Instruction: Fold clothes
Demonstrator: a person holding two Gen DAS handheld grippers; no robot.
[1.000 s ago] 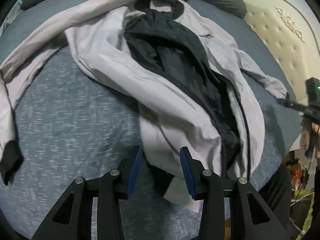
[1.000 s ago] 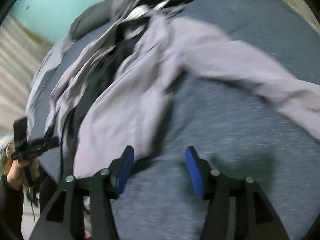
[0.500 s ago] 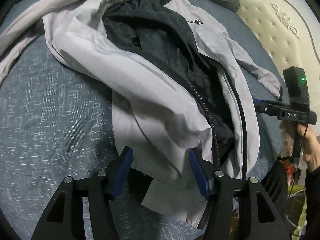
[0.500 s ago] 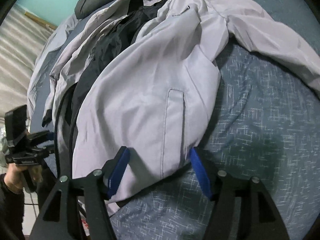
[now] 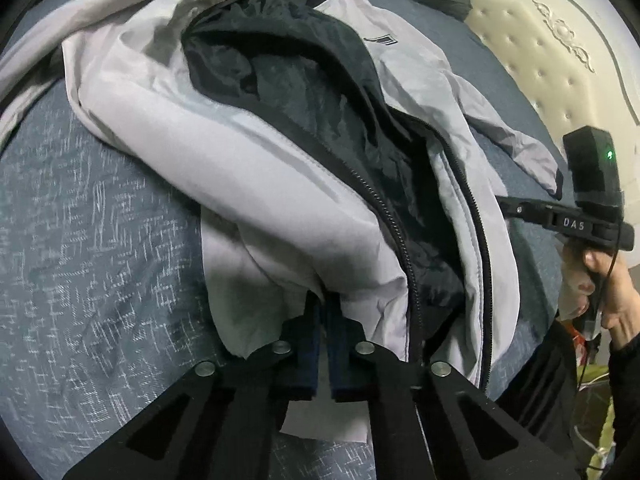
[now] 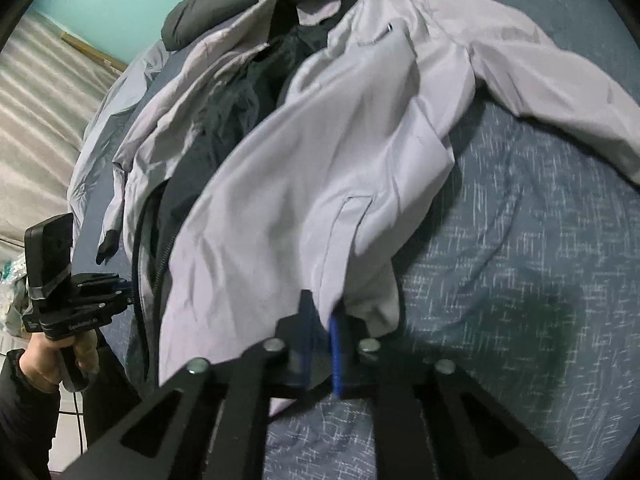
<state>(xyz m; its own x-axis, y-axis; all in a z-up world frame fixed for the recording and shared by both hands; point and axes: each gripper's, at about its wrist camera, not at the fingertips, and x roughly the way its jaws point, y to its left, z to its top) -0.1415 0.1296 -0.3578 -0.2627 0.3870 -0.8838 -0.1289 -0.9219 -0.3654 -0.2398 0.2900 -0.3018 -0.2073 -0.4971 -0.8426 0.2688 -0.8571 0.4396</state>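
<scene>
Your left gripper (image 5: pixel 322 312) is clenched on the jacket (image 5: pixel 248 168) hem at the bed's (image 5: pixel 92 240) near edge, and your right gripper (image 6: pixel 320 316) is clamped on the hem of the other front panel. Between the two pinches the jacket lies unzipped, its black lining (image 5: pixel 320 112) showing, spread across the middle of the bed toward the far end. One sleeve (image 6: pixel 552 80) trails toward the right edge. Beyond the collar sits a dark pillow (image 6: pixel 208 12), with the headboard (image 5: pixel 560 64) off to the right.

Jacket (image 5: pixel 280 184) lt grey, black lining. Bed (image 5: pixel 100 260) blue-grey w/ white flecks. Tongs' pads (image 6: pixel 335 356) blue. Wall (image 6: pixel 132 4) teal.
</scene>
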